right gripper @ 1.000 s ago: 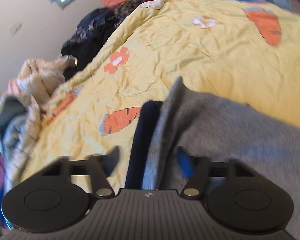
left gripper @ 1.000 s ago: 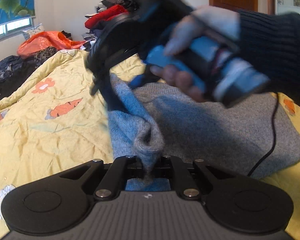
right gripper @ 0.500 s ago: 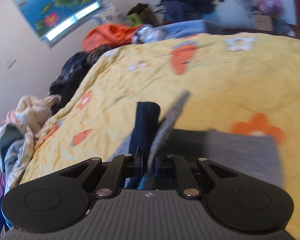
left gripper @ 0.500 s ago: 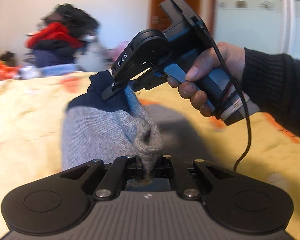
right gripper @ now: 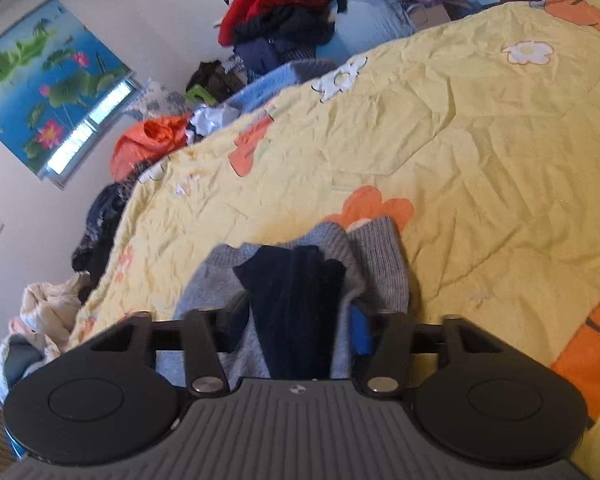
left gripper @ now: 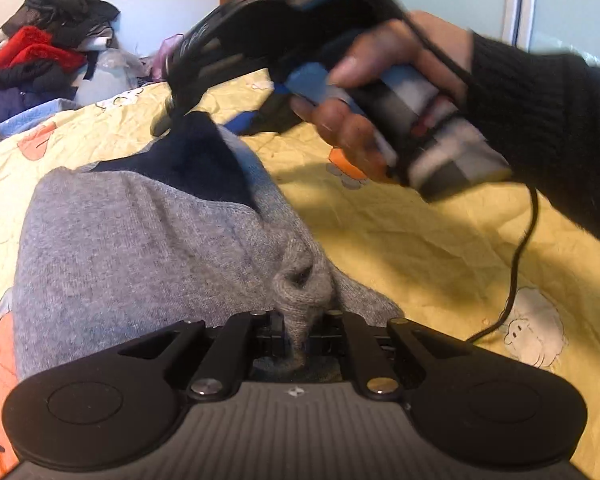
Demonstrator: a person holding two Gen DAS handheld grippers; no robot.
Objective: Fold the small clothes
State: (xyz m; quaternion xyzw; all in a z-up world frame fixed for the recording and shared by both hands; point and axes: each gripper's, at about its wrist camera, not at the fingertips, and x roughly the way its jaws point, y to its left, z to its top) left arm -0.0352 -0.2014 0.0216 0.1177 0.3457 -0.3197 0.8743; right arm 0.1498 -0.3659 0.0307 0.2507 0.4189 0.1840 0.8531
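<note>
A grey sweater [left gripper: 132,240] with a navy collar [left gripper: 188,160] lies on the bed, on a yellow quilt [left gripper: 400,240] printed with orange carrots and white flowers. The left gripper [left gripper: 298,334] has its jaws pinched nearly together on a bunched grey fold of the sweater, which puckers up just ahead of them. In the left wrist view the right gripper [left gripper: 172,118] reaches in from the upper right, blurred, held by a hand [left gripper: 380,92] in a black ribbed sleeve [left gripper: 540,120], with a black cable [left gripper: 520,240] trailing down over the quilt; its tip sits at the raised navy collar. From the right wrist view [right gripper: 296,320], the jaws stand a little apart and are opening, with the navy collar [right gripper: 296,292] and grey knit [right gripper: 376,260] standing up between them; the pads do not appear to press on the cloth. Beyond the bed, a heap of clothes [right gripper: 276,20] in red, black and blue is piled against the wall, an orange garment [right gripper: 148,144] lies at the quilt's far edge, and a blind [right gripper: 48,96] printed with lotus flowers covers a window.
</note>
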